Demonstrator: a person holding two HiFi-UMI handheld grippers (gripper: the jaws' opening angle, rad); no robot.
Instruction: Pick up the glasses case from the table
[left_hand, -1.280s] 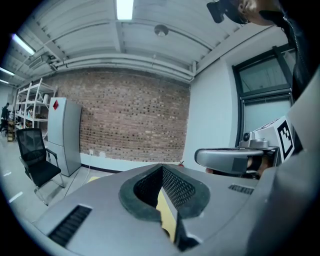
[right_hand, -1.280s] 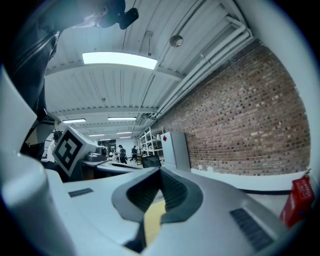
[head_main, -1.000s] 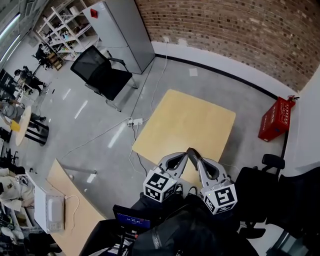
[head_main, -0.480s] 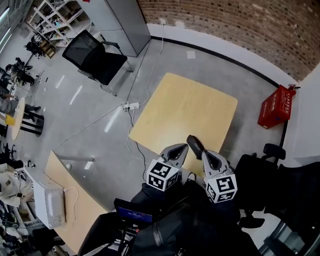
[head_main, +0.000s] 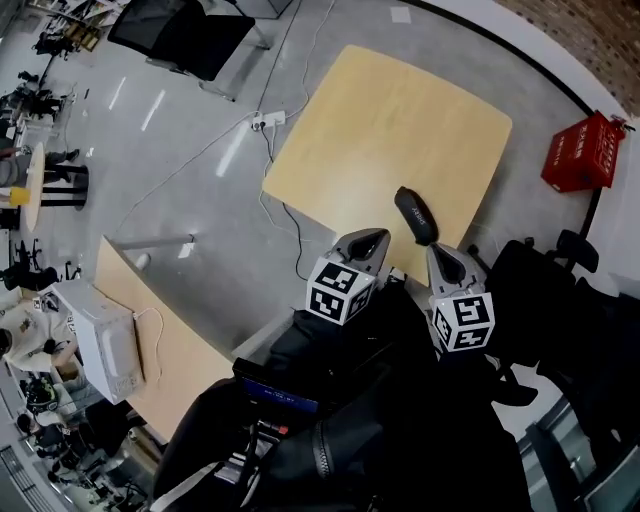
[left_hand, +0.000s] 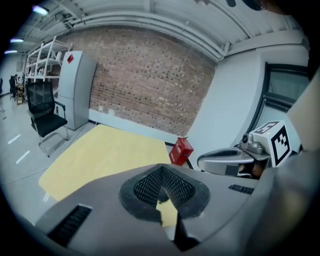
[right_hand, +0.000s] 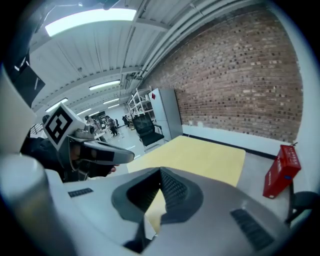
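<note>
Okay so quick status from my end: nothing's picked up yet. Closest to me, the left gripper (head_main: 371, 239) has its jaws pinched together with nothing between them, and the right gripper (head_main: 444, 258) is the same, pads closed up and empty. The glasses case (head_main: 415, 215), a dark oblong thing, lies flat on the table (head_main: 380, 120) right by its near edge. That puts it at roughly 2 o'clock from the left tip and 11 o'clock from the right one, near both but not touching as far as I can tell. So the whole grab is left to do: I reckon one gripper has to open up, get around the case and close on it, then lift. The rest of the tabletop is bare wood, so nothing really blocks the approach. My only worry is the case sitting so close to the edge that a nudge could knock it off. Further out there's a side desk (head_main: 165, 370) at 8 o'clock, a power strip (head_main: 268, 120) with its cable on the floor at 10 o'clock, and a red crate (head_main: 585, 152) at 2 o'clock.
</note>
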